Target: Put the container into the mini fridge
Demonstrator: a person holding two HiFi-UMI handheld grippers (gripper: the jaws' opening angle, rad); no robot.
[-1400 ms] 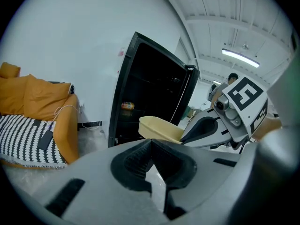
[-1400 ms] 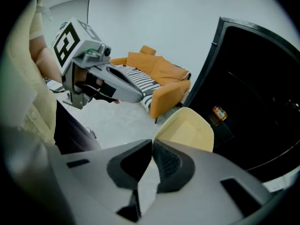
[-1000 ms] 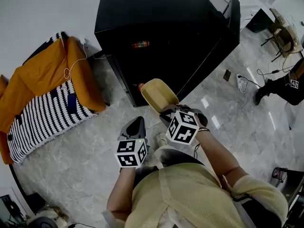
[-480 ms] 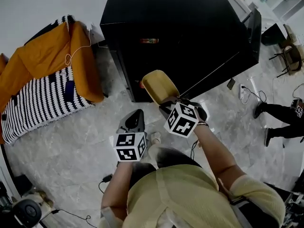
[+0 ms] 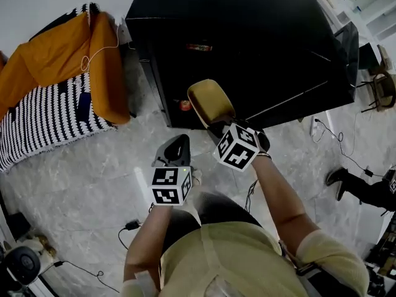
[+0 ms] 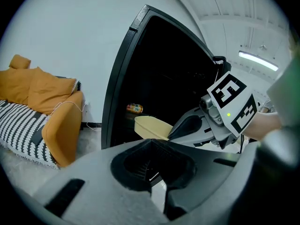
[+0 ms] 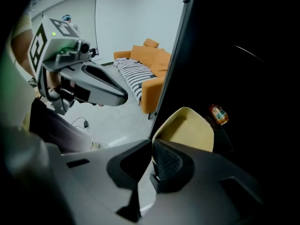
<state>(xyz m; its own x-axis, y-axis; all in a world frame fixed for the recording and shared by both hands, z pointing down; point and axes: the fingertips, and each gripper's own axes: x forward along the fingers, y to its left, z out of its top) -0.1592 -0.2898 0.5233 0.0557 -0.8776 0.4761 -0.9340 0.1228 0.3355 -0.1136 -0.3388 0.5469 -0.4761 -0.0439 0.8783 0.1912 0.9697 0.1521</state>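
We are clamping the right tongs (image 5: pixel 216 125) on the near rim of the pale yellow container (image 5: pixel 209 101) and holding it at the dark open front of the black mini fridge (image 5: pixel 247 36). An orange-labelled drink (image 7: pixel 218 115) is lying inside, just past the container. Our left tongs (image 6: pixel 149 142) are hanging beside the right ones, pressed together with nothing between them.

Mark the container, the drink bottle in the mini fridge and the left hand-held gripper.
container (image 5: pixel 209 101): head view, middle of its yellow body.
drink bottle (image 6: pixel 134 108): left gripper view, its orange label.
left hand-held gripper (image 5: pixel 180 142): head view, between its fingertips.
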